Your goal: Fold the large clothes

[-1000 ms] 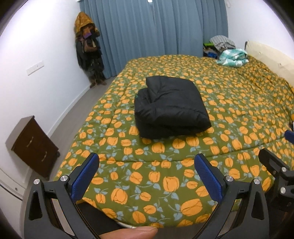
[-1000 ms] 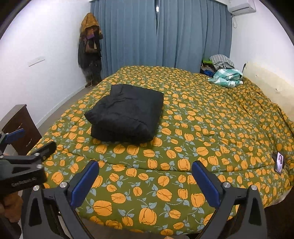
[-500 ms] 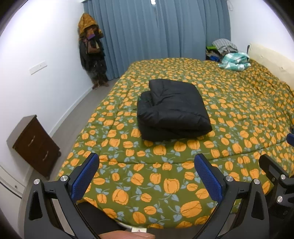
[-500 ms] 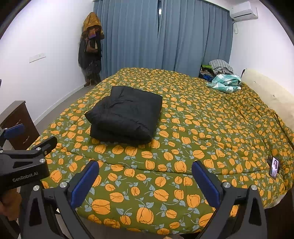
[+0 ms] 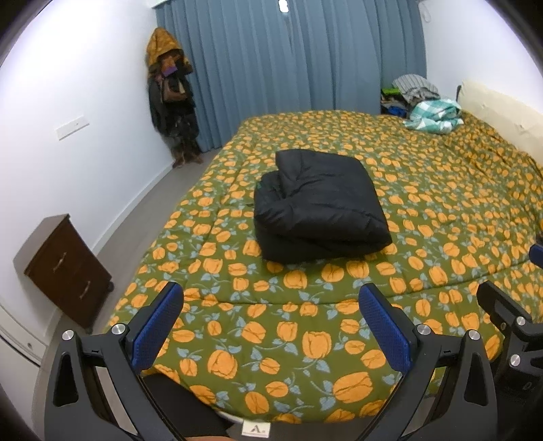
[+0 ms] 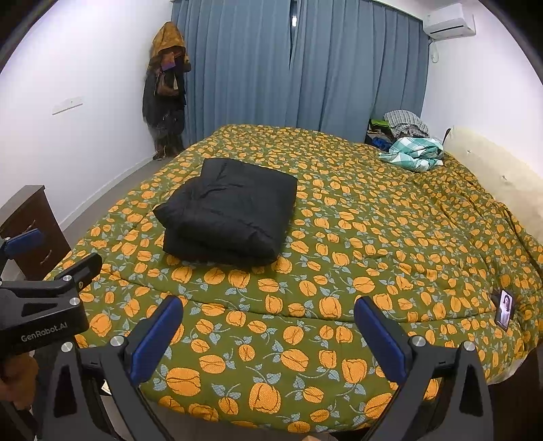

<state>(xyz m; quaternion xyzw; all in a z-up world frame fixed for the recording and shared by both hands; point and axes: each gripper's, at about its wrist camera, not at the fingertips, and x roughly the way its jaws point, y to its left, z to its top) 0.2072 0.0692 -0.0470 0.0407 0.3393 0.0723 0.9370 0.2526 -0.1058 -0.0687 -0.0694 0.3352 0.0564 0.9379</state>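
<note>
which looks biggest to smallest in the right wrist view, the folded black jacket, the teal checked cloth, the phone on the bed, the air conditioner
1. folded black jacket
2. teal checked cloth
3. air conditioner
4. phone

The jacket is nearer the camera, which flatters it.

White walls point(image 5: 85, 84) and blue curtains point(image 6: 305, 68) enclose a bed point(image 6: 373, 237) under a green, orange-flowered quilt. A dark wooden nightstand point(image 5: 66, 269) stands by the grey floor point(image 5: 135, 210); an air conditioner point(image 6: 448, 18) hangs high.
</note>
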